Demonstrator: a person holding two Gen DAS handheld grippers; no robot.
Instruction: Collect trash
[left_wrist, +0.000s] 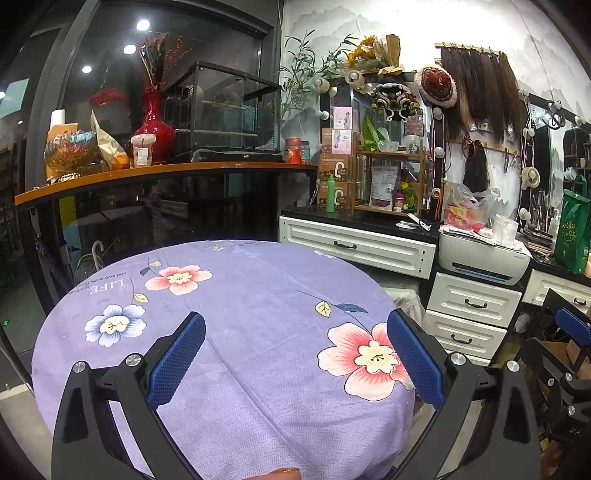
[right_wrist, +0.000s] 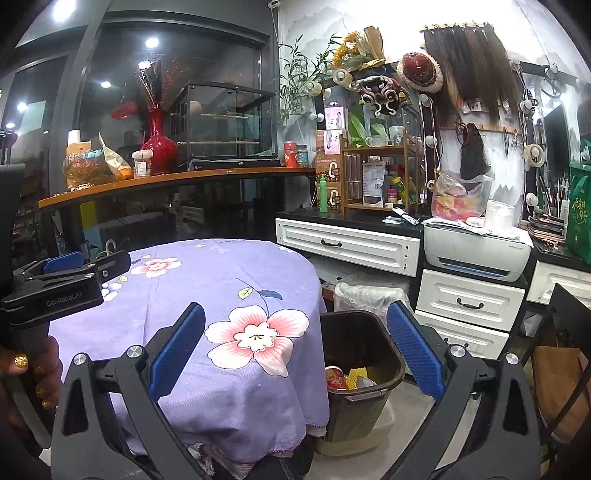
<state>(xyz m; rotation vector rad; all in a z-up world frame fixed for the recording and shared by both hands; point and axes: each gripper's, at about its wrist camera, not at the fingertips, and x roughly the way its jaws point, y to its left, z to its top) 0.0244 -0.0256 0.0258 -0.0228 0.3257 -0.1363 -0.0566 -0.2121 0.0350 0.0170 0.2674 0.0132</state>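
A round table with a purple flowered cloth (left_wrist: 236, 332) fills the left wrist view; it also shows in the right wrist view (right_wrist: 207, 295). No loose trash shows on the cloth. A dark brown bin (right_wrist: 364, 369) stands on the floor right of the table, holding a red-and-white cup (right_wrist: 335, 376) and yellow and white scraps (right_wrist: 356, 377). My left gripper (left_wrist: 295, 354) is open and empty above the cloth; it also shows at the left of the right wrist view (right_wrist: 70, 267). My right gripper (right_wrist: 295, 350) is open and empty, over the table's right edge and the bin.
White drawers (right_wrist: 469, 302) and a white printer (right_wrist: 476, 254) stand behind the bin. A wooden shelf (left_wrist: 166, 173) with a red vase (left_wrist: 153, 125) and glass case runs at the back left. A dark chair frame (right_wrist: 569, 332) is at far right.
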